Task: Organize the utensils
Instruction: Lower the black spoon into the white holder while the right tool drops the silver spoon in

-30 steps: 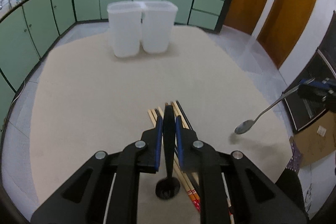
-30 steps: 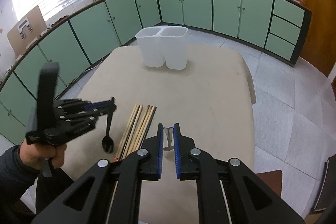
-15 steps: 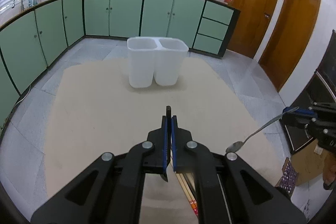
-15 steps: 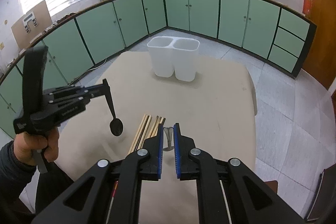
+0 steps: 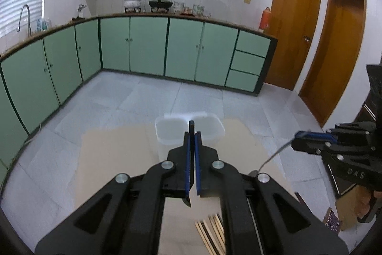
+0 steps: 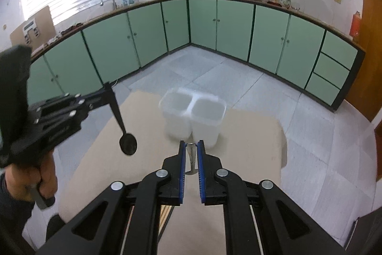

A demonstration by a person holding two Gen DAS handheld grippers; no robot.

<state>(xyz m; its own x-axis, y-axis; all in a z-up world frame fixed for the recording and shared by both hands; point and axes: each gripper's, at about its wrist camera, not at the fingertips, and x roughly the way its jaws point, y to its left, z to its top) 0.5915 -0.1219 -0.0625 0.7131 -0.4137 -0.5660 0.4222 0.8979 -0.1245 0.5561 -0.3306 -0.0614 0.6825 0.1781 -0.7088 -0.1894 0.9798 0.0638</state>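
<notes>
Beige table (image 6: 250, 135): white bins (image 6: 193, 118), chopsticks (image 5: 211, 231).

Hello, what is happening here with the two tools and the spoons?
A person is sorting utensils. The left gripper holds a black spoon and the right gripper holds a metal spoon, both in the air near the white two-part container. Chopsticks lie on the table.

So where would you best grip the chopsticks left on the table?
The chopsticks lie flat in a loose bundle on the table, so come from above with the fingers across the shafts near mid-length. Both grippers already hold spoons.
</notes>
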